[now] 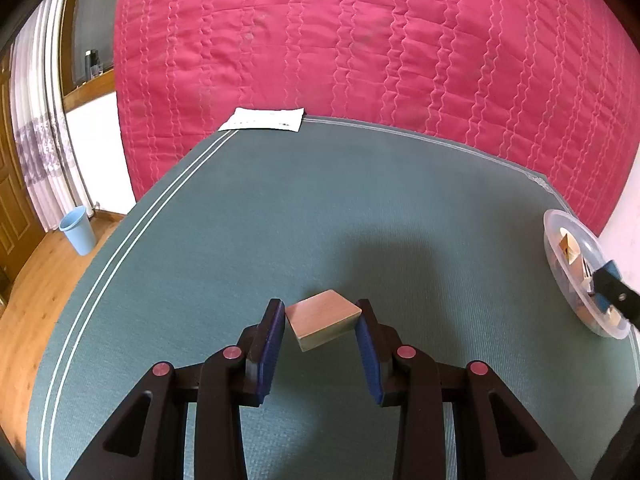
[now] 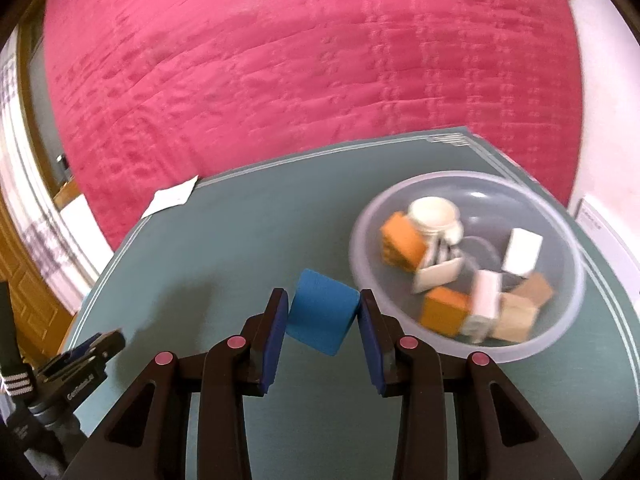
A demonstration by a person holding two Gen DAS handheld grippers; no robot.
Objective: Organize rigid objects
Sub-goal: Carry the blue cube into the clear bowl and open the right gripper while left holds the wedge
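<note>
Here both tongs clench tilted blocks, left [image 1: 321, 320] wooden block [image 1: 322, 322], right [image 2: 322, 316] blue block [image 2: 322, 312].

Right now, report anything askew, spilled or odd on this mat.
Nothing is spilled or damaged. Only the white paper sheet sits askew, overhanging the green mat's far edge onto the red quilt. The blocks lie jumbled in the clear bowl, as expected.
</note>
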